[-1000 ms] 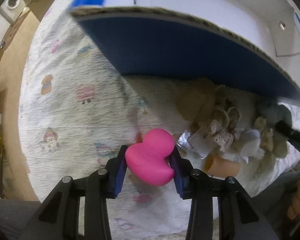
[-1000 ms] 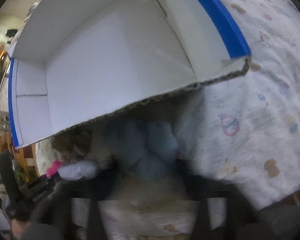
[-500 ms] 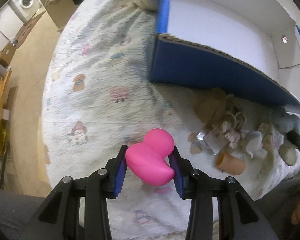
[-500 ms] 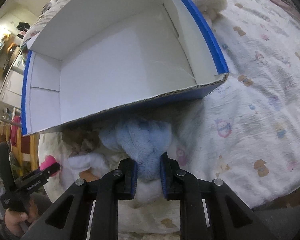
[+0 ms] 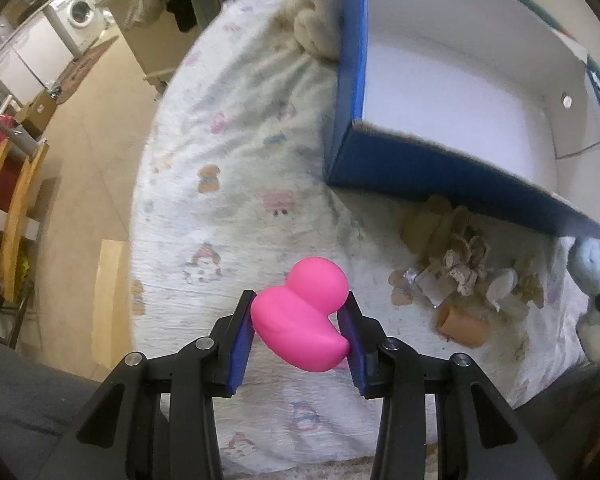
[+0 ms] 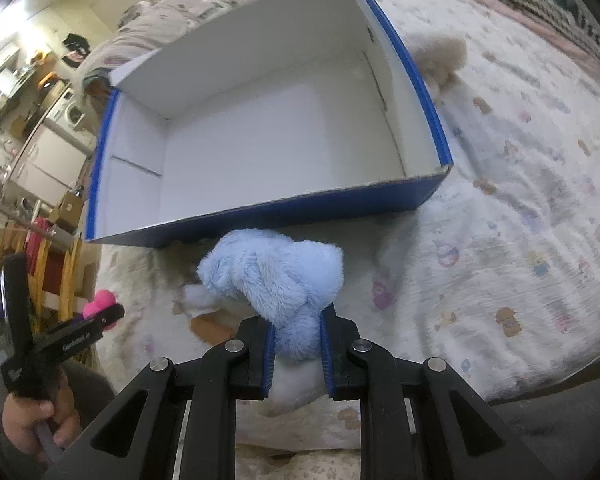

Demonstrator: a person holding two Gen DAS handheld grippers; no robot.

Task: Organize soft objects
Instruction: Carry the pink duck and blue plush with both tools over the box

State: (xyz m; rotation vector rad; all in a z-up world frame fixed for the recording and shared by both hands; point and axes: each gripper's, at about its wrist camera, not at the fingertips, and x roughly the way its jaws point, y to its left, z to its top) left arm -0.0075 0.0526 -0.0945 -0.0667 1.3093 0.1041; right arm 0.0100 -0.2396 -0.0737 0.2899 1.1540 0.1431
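Note:
My left gripper (image 5: 298, 334) is shut on a pink soft duck (image 5: 302, 320) and holds it above the patterned bedspread (image 5: 228, 208). My right gripper (image 6: 298, 334) is shut on a light blue plush toy (image 6: 276, 276), lifted in front of the blue cardboard box (image 6: 300, 212). The box (image 5: 420, 168) is white inside and holds nothing. The left gripper with the pink duck (image 6: 100, 304) also shows at the left of the right wrist view. A pile of small toys (image 5: 460, 276) with an orange cup (image 5: 462, 322) lies below the box's front wall.
A beige plush toy (image 5: 314, 28) lies against the box's far left side; it also shows in the right wrist view (image 6: 440, 56). Wooden chairs (image 5: 8, 208) and a washing machine (image 5: 76, 12) stand on the floor to the left. The bed edge drops off at the left.
Both grippers have pulled back and up from the box, each keeping its toy. The right gripper has lifted the blue plush clear of the pile.

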